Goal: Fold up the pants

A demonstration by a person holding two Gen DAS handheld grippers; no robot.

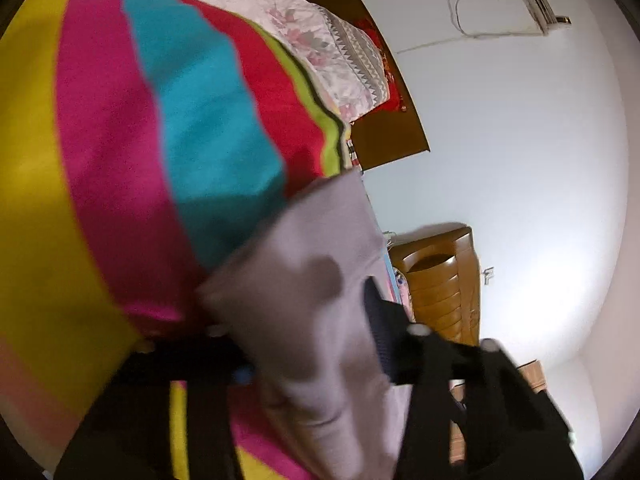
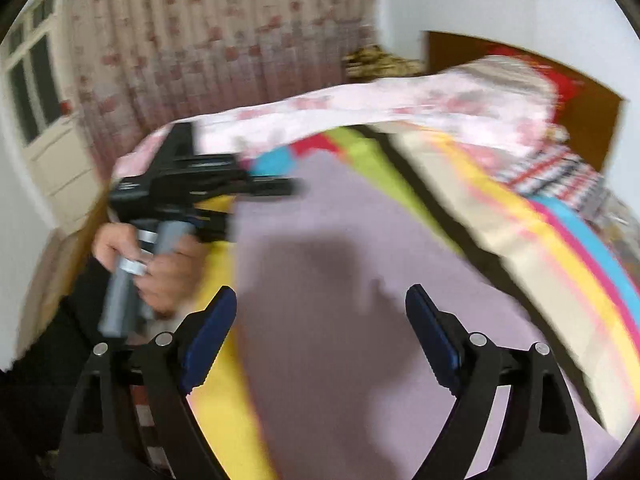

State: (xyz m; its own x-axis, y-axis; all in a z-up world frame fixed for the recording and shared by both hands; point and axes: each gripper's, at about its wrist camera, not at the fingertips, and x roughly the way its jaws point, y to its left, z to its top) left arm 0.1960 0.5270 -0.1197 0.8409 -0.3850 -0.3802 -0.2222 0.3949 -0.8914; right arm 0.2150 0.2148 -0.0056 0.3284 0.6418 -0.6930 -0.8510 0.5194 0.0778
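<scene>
Left tongs (image 1: 304, 344) clamped on lilac pants (image 2: 340, 280), right tongs (image 2: 320, 320) apart, over striped bedspread (image 1: 120, 140).

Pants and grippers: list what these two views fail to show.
- Left wrist view: the lavender pants cover the left gripper; its near finger and the pad contact are hidden.
- Both views: motion blur; waistband and legs indistinguishable.
- Right wrist view: the bottom edge cuts off the pants; the open right gripper holds nothing.
</scene>
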